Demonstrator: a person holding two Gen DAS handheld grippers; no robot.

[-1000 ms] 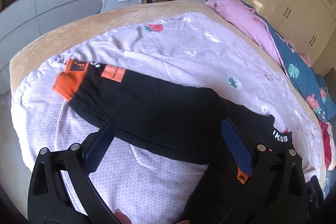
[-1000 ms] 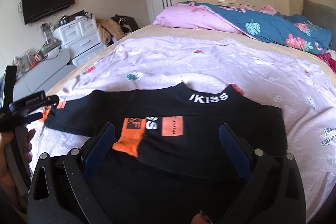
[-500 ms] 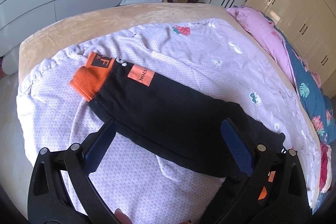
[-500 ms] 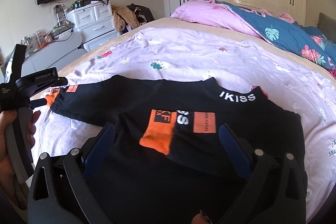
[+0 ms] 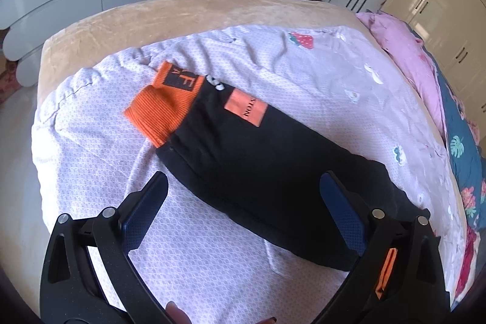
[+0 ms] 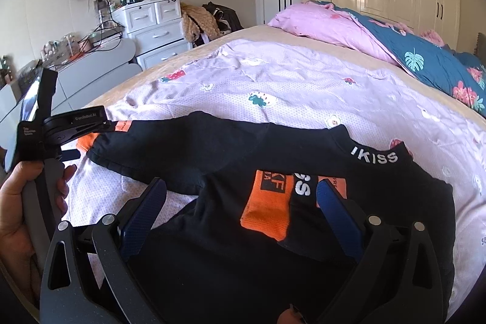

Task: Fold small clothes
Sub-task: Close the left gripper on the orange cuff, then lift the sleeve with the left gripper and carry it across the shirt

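The black top (image 6: 218, 257) lay flat on the lilac sheet (image 6: 303, 87) at the near end of the bed (image 5: 182, 14), collar far. Its right sleeve (image 6: 282, 202) was folded across the chest, orange cuff (image 6: 265, 214) on the black body. Its left sleeve (image 5: 258, 172) stretched out to the left, its cuff (image 5: 161, 111) on the sheet. The left gripper (image 5: 243, 193) hovered over that sleeve, fingers (image 5: 145, 214) wide apart and holding nothing. The right gripper (image 6: 241, 193) hung above the chest, fingers (image 6: 142, 214) likewise spread and empty. A hand (image 6: 18, 208) gripped the left tool's handle at left
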